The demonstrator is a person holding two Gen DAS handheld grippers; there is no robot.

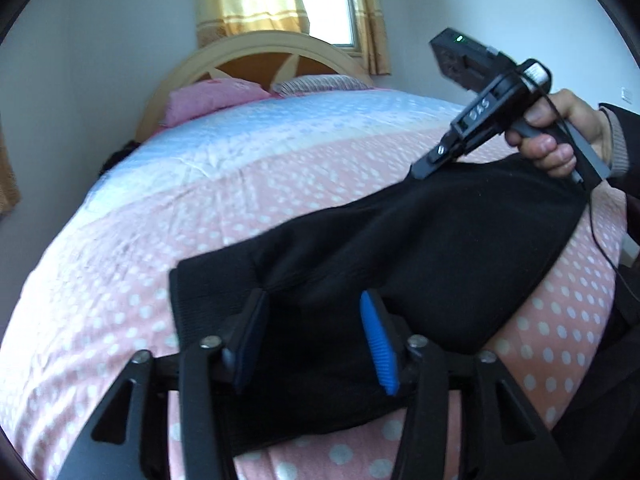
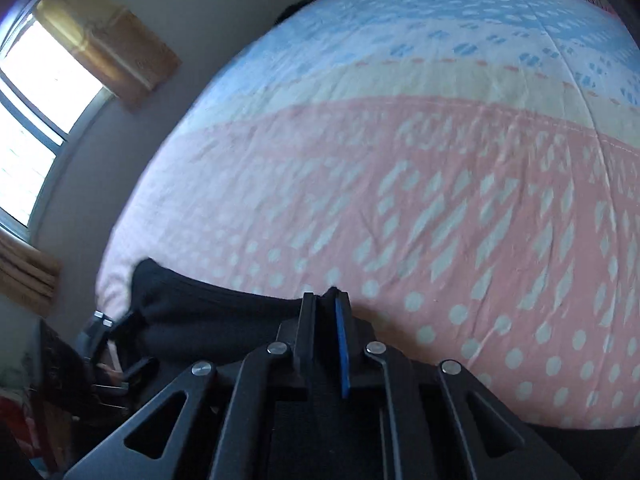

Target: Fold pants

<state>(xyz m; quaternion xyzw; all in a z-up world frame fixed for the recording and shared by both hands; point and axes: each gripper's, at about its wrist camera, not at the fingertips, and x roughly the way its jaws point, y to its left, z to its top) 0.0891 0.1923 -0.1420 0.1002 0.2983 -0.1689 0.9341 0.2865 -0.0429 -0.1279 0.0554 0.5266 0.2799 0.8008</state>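
Slippage looks the likeliest trouble: the black pants (image 1: 400, 240) hang stretched above the bed (image 1: 200, 200), pinched narrowly at one edge by the right hand-held gripper (image 2: 325, 300), while the left hand-held gripper (image 1: 316, 304) stands wide around cloth, barely securing it.

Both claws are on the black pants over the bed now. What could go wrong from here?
1. The left claw is open around the pants, not pinching; lifting now would probably leave that end behind.
2. The right claw is shut on only a thin edge of fabric, which may slip under tension.
3. The pants sag between the two claws toward the bedspread, so the fold could land crooked.
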